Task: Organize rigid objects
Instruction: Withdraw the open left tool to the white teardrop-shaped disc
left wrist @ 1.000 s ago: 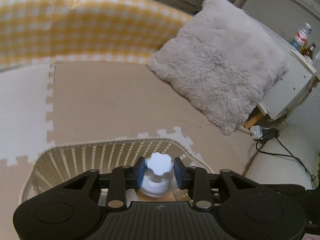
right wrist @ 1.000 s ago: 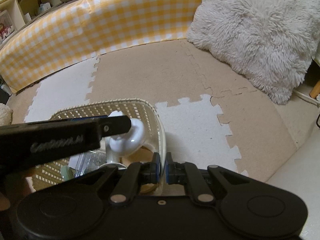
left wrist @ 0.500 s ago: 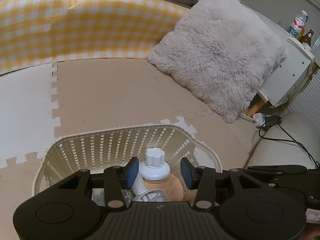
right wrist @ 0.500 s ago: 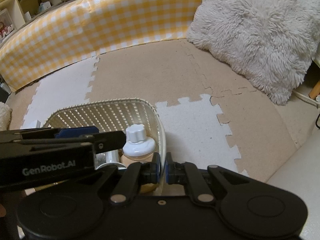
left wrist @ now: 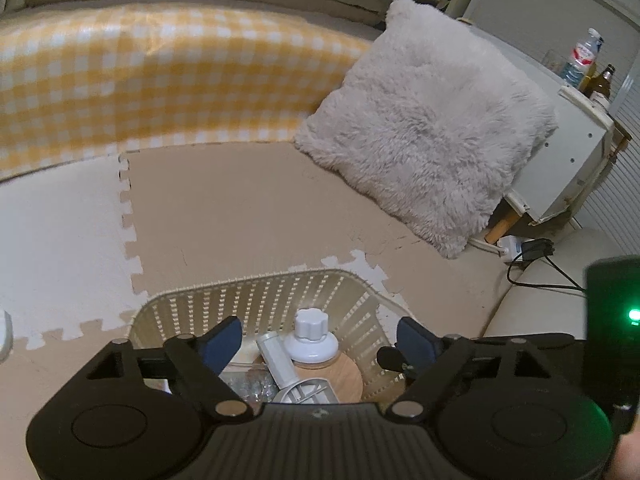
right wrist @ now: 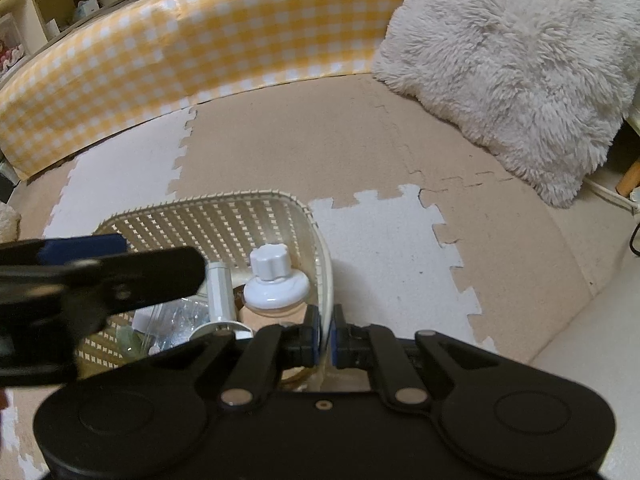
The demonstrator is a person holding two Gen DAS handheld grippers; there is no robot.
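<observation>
A cream slatted basket (left wrist: 256, 292) sits on the foam mat in front of me; it also shows in the right wrist view (right wrist: 208, 220). Inside it stands a white-capped bottle (left wrist: 310, 338), also seen in the right wrist view (right wrist: 276, 280), on a wooden disc (left wrist: 340, 372), beside a white tube (left wrist: 276, 360) and clear plastic items. My left gripper (left wrist: 320, 338) is wide open and empty above the basket. My right gripper (right wrist: 325, 334) is shut on the basket's right rim (right wrist: 326, 280).
A fluffy grey pillow (left wrist: 428, 120) lies at the back right. A yellow checked bumper (left wrist: 140, 80) runs along the back. A white cabinet (left wrist: 568, 152) with bottles, a power strip and cables (left wrist: 528, 248) stand at the right.
My left gripper let go of the white-capped bottle, opened wide and drew back and up. The bottle now stands in the basket. My right gripper has not moved.
</observation>
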